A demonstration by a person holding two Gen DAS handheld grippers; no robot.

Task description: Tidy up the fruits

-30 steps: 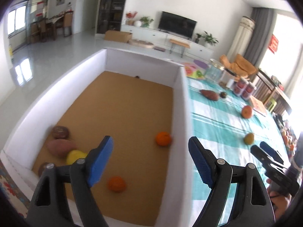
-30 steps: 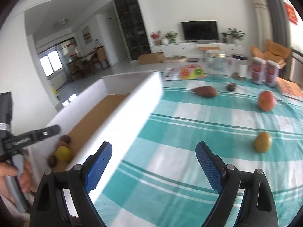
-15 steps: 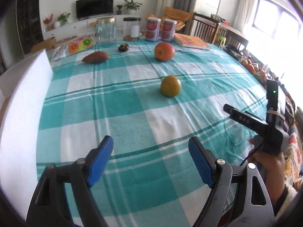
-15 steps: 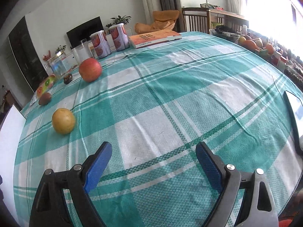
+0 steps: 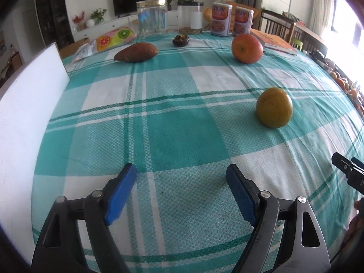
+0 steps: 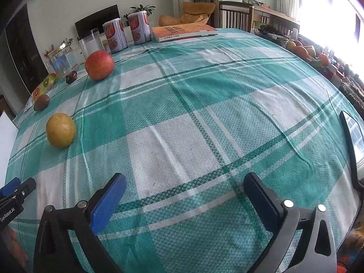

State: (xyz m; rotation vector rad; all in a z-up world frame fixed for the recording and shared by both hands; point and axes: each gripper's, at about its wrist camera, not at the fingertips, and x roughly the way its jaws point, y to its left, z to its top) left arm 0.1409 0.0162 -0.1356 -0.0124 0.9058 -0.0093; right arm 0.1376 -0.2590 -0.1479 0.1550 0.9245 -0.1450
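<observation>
— Both cameras have swung off the white box (image 5: 27, 122) onto the checked tablecloth (image 5: 173, 136). What does the left wrist see?
— Left gripper (image 5: 182, 182) wide, empty. Brown oblong fruit (image 5: 136, 52) lies lengthwise left-right, taper leftward; yellow fruit (image 5: 274, 107) sits right, red apple (image 5: 247, 48) beyond.
— And the right wrist?
— Right gripper (image 6: 185, 193), jaws just opened wider, nothing between. Yellow fruit (image 6: 60, 130) far left.
</observation>
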